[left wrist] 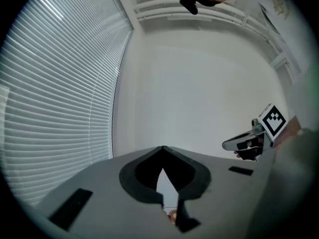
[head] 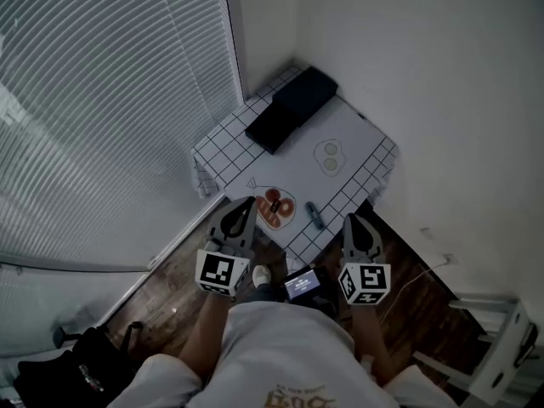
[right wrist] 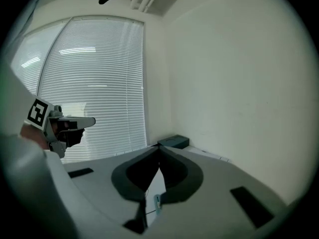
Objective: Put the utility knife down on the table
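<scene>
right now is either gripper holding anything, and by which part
Nothing held: left gripper and right gripper are both shut, empty; the utility knife lies on the table.

The person is wearing a white short-sleeved T-shirt point(head: 280, 351) with gold print; the left gripper point(head: 245, 204) and right gripper point(head: 352, 222) are showing grey shells, dark linings and black-and-white marker cubes point(head: 221, 272).

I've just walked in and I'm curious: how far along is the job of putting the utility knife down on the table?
Done: the utility knife already lies on the checked table, beside a bag with red contents, and neither claw touches it. In hand: nothing, as the left claw and the right claw are both shut with nothing between the jaws. Left: apparently nothing.
</scene>
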Available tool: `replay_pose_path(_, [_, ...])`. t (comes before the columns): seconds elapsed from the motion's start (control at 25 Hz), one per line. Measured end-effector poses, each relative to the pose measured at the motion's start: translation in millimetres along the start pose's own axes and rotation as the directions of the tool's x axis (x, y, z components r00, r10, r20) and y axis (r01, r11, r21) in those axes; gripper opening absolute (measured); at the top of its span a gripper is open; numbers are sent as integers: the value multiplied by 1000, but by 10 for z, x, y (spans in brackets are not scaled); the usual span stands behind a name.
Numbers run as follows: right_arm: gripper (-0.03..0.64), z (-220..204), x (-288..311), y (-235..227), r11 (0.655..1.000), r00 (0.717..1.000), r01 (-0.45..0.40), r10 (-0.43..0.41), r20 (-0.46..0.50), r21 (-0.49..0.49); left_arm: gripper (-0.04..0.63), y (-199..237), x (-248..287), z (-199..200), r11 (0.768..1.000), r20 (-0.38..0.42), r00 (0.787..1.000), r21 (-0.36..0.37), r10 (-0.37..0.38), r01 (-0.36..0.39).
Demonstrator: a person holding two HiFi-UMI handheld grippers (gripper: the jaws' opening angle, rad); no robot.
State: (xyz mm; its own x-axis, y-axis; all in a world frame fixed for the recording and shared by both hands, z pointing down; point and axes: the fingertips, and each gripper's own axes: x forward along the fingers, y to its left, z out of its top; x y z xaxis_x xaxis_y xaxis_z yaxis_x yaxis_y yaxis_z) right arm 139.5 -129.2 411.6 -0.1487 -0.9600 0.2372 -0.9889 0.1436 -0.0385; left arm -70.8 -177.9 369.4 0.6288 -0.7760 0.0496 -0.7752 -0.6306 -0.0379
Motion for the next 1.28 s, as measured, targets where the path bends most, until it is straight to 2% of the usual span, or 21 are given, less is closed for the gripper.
replay_pose_path(0.2, [8,136,21,47,1000,999,-22,22,24,-7,8,25,-15,96,1000,30,999,-17,19,-19])
replay_pose_path(0.4, [8,241,109,81,998,998,-48,49,38,-34,8,29,38,221,1000,41,999,6,21,-21])
replay_pose_path(0.64, [8,339,139,75,999,997,-47,48,67,-19,8,34,46,219,1000,44,999,10,18,-18])
replay_pose_path(1.28, [8,345,183,-20,999,997,-37,37,71,0,8,47,133,187,1000,29,1000,15,7,-7])
